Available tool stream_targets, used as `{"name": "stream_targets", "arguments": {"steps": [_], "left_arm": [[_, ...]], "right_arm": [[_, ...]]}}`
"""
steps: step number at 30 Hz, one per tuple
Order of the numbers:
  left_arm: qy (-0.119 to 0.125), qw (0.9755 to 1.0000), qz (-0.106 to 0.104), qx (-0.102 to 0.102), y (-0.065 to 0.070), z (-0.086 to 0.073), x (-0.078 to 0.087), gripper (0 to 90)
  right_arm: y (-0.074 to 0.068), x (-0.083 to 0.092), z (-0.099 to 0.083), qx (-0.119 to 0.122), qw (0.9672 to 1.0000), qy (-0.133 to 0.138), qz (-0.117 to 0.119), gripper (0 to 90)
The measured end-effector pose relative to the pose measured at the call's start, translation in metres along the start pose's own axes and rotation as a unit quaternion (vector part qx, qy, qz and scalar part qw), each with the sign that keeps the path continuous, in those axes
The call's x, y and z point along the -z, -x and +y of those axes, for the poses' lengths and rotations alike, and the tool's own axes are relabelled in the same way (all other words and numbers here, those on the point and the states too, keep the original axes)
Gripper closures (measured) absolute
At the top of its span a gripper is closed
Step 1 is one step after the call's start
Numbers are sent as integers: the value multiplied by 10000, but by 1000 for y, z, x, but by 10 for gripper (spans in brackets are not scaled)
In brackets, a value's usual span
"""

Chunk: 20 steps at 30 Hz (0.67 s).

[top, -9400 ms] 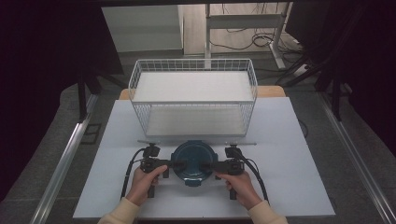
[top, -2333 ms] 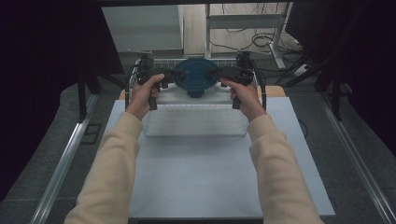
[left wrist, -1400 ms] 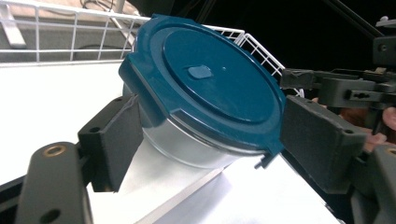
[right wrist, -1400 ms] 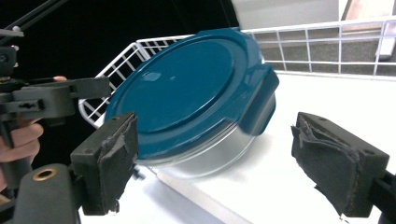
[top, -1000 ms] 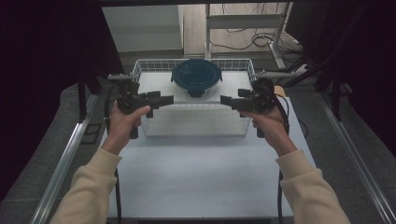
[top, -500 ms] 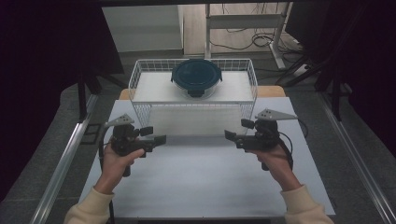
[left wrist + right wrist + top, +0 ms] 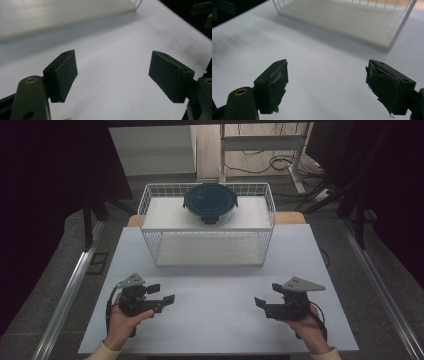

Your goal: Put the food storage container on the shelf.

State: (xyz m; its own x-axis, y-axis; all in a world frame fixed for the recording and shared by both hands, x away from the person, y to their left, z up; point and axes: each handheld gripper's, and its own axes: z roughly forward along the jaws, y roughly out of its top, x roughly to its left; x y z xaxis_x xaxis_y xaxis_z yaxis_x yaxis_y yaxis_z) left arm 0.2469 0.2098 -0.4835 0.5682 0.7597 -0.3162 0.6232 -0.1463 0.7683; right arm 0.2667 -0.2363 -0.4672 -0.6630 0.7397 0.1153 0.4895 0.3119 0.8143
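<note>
A round glass container with a dark teal clip lid [image 7: 210, 202] stands on the top shelf of a white wire rack [image 7: 207, 264] at the back of the table. My left gripper [image 7: 162, 293] hovers low over the white table [image 7: 215, 290] near the front left, jaws apart with nothing between them [image 7: 112, 72]. Held just as low at the front right, my right gripper [image 7: 265, 296] is open and empty too [image 7: 327, 80]. Both point inward toward each other, well apart from the rack and the container.
The rack's lower shelf [image 7: 342, 17] is bare and lies ahead of the right gripper. Metal rails [image 7: 70, 290] run along both sides of the table. Cables trail from each gripper past the hands toward the front edge.
Both hands have come down and back from the rack to the front of the table, empty. The container stays on the rack's top shelf, where it was set down earlier.
</note>
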Motion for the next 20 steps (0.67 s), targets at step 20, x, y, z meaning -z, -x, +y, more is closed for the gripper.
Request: {"name": "stream_targets", "arguments": {"steps": [20], "left_arm": [[-63, 9997, 206, -91, -4, -12, -6, 213]], "right_arm": [[16, 0, -13, -472, 9986, 252, -15, 174]]}}
